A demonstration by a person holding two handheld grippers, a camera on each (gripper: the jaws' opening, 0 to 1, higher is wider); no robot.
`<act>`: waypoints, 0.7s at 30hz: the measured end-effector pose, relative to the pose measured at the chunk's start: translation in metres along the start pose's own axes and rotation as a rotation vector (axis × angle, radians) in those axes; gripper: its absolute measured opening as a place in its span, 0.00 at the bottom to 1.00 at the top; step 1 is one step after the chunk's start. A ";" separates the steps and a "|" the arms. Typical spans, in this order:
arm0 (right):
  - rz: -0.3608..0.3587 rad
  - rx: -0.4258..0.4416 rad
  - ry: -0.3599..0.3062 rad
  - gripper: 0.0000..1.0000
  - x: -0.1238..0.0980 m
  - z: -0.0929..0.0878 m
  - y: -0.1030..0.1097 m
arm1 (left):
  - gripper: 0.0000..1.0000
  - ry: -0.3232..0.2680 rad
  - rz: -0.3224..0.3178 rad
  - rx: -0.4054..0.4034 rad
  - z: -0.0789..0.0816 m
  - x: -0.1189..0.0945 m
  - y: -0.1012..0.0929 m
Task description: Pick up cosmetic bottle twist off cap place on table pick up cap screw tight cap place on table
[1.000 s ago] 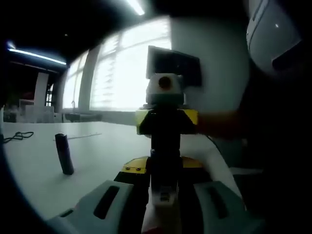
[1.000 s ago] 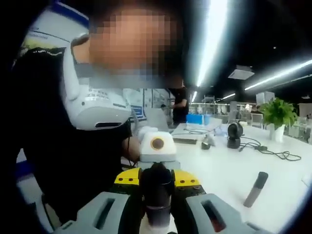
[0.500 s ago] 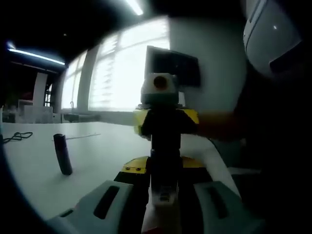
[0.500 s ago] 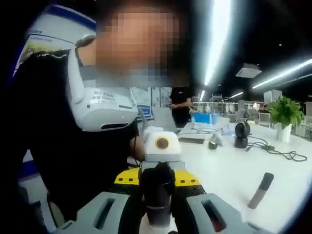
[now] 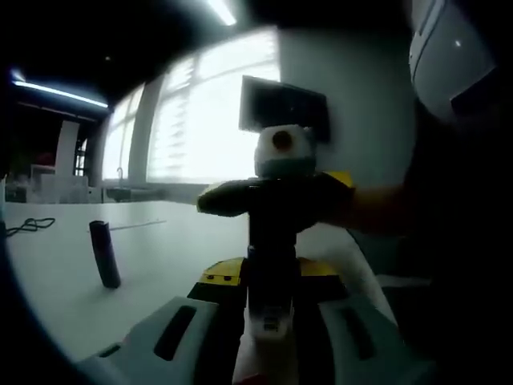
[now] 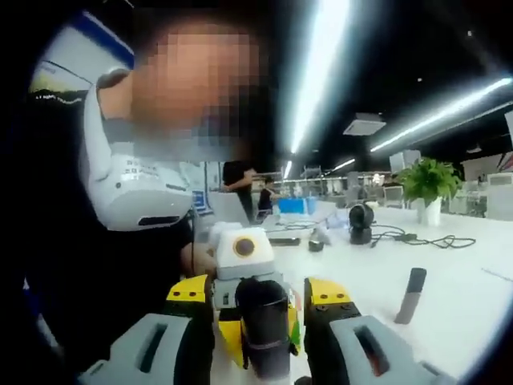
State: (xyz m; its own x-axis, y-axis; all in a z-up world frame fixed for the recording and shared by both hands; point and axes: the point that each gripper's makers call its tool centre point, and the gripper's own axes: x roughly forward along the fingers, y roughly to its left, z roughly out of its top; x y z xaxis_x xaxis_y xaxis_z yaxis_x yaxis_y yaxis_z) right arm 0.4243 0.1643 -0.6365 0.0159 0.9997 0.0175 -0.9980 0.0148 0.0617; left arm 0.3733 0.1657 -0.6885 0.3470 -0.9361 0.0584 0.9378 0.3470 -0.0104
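Your left gripper (image 5: 268, 353) squeezes the cosmetic bottle (image 5: 271, 317) at bottom center. Your right gripper (image 6: 255, 353) stands spread around the dark cap (image 6: 263, 325) — not pinching. The right gripper view also shows a plant (image 6: 427, 180), upper right.

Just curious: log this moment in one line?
left gripper: shut on bottle | right gripper: open around cap

Bottle (image 5: 271, 265) between both grippers; cap (image 5: 104, 253) seemingly upright on table (image 5: 160, 257) beside.
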 end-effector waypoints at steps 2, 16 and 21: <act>-0.076 0.004 -0.041 0.39 0.035 0.000 0.041 | 0.12 0.000 0.001 0.002 0.000 0.000 0.000; -0.461 -0.071 -0.067 0.43 0.025 -0.004 0.044 | 0.12 0.001 0.005 0.001 0.000 0.000 -0.001; -0.646 -0.075 -0.063 0.43 0.023 -0.002 0.041 | 0.12 0.002 0.005 0.001 0.000 0.000 -0.001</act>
State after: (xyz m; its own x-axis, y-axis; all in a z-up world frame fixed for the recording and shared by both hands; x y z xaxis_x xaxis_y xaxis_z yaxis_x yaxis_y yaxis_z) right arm 0.3836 0.1884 -0.6359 0.6149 0.7864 0.0588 -0.7881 0.6155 0.0098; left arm 0.3722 0.1656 -0.6882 0.3517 -0.9344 0.0562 0.9360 0.3517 -0.0102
